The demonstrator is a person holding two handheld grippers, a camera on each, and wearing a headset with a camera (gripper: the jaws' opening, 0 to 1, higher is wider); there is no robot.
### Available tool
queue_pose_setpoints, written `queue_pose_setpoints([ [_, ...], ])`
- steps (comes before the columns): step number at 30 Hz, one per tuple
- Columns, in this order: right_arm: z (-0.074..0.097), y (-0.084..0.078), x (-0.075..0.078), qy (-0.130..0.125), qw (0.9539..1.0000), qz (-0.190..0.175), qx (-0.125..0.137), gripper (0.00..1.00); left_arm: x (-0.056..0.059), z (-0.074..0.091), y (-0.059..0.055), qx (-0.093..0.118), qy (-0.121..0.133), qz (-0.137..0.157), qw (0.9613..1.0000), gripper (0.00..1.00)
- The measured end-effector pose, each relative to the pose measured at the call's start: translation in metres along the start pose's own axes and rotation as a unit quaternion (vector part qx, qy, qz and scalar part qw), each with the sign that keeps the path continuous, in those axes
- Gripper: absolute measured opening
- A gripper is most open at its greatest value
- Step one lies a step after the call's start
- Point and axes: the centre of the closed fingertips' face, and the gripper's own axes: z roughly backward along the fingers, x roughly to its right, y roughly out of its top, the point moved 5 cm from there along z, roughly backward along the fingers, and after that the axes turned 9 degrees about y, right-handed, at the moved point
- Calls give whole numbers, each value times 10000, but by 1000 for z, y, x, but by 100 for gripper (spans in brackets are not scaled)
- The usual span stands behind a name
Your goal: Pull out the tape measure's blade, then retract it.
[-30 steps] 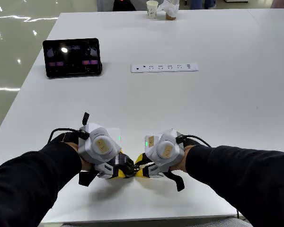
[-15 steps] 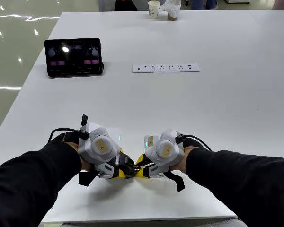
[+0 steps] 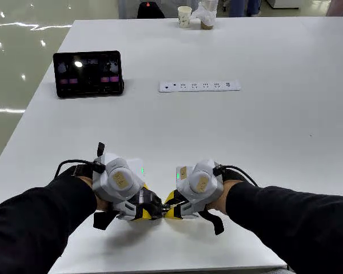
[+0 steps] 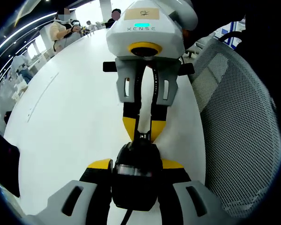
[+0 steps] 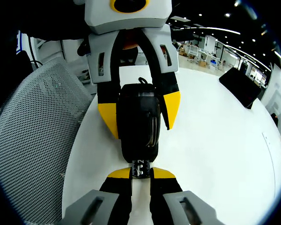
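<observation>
The tape measure [image 5: 138, 122] is at the near edge of the desk [image 3: 246, 125], its black case clamped in the left gripper [image 4: 136, 164]. The right gripper [image 5: 140, 174] pinches the blade [image 5: 140, 165] by its tip, with barely any blade drawn out. That thin tip could slip from so narrow a pinch and snap back, and an off-axis pull could twist the case in its hold. The case seems to hang just clear of the desk. The tablet [image 3: 88, 73], power strip [image 3: 199, 86] and paper cup [image 3: 184, 16] lie well apart, so they should not obstruct a sideways pull.
</observation>
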Motion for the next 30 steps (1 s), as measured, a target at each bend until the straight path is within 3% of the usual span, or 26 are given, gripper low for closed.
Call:
queue_pose_setpoints([
  [30, 11, -10, 0, 58, 9998, -158, 70, 11, 0, -1, 0, 22, 10, 54, 10000, 32],
])
